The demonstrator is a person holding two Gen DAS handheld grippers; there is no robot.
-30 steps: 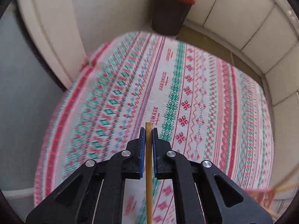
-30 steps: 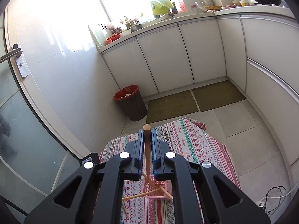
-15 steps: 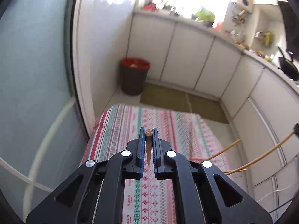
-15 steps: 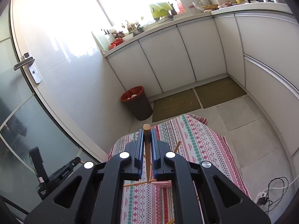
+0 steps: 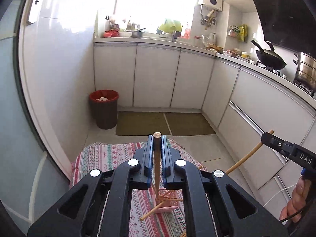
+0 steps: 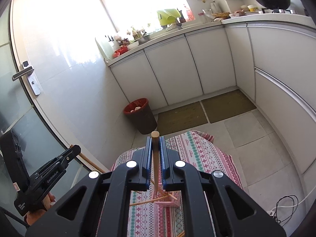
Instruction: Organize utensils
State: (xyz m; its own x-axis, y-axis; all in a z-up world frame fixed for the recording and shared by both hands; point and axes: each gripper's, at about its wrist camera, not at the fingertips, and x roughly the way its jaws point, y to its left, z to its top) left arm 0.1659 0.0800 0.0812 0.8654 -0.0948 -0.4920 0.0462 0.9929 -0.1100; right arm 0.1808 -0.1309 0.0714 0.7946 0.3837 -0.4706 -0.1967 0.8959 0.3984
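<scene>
My left gripper (image 5: 157, 138) is shut on a wooden chopstick (image 5: 157, 162), held high above the table; it also shows at the left of the right wrist view (image 6: 73, 150). My right gripper (image 6: 155, 138) is shut on another wooden chopstick (image 6: 156, 164) and appears at the right of the left wrist view (image 5: 266, 137). Both chopsticks run down to a pink holder (image 5: 167, 203) on the patterned tablecloth (image 5: 110, 158), also seen in the right wrist view (image 6: 169, 200). Several more chopsticks (image 5: 152, 211) stick out of the holder at angles.
White kitchen cabinets (image 5: 156, 77) line the far wall and the right side. A red-rimmed bin (image 5: 104, 111) stands on the floor by two mats (image 5: 165, 123). A glass door with a handle (image 6: 22, 72) is on the left. A white cable (image 6: 284, 205) lies on the floor.
The left gripper has tilted up and risen from close over the tablecloth to high above it, still holding its chopstick. The right gripper has risen slightly. Each gripper has come into the other's view.
</scene>
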